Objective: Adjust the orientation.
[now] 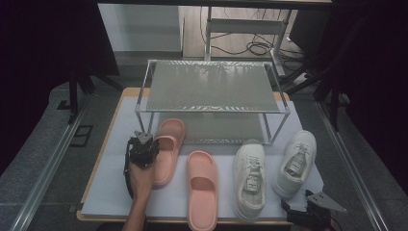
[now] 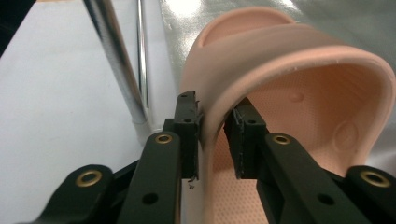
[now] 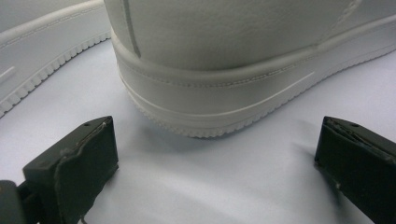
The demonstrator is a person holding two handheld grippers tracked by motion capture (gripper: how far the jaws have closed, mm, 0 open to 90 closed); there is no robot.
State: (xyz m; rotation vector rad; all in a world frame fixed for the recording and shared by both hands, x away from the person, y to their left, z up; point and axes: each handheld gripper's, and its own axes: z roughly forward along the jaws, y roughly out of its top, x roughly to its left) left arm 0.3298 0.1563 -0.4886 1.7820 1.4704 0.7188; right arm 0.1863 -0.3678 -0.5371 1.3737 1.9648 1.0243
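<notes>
A person's left claw (image 1: 143,144) sits at the strap of a pink slipper (image 1: 166,149) whose toe lies at the foot of a metal shoe rack (image 1: 211,84) on the table (image 1: 110,192). In the left gripper view its jaws straddle the strap's edge, one pad touching and the other slightly off. The right claw (image 1: 308,209) rests near the table's front edge, jaws wide apart, just behind a white sneaker (image 1: 294,163). A second slipper (image 1: 202,190) and a second sneaker (image 1: 250,178) lie between.
</notes>
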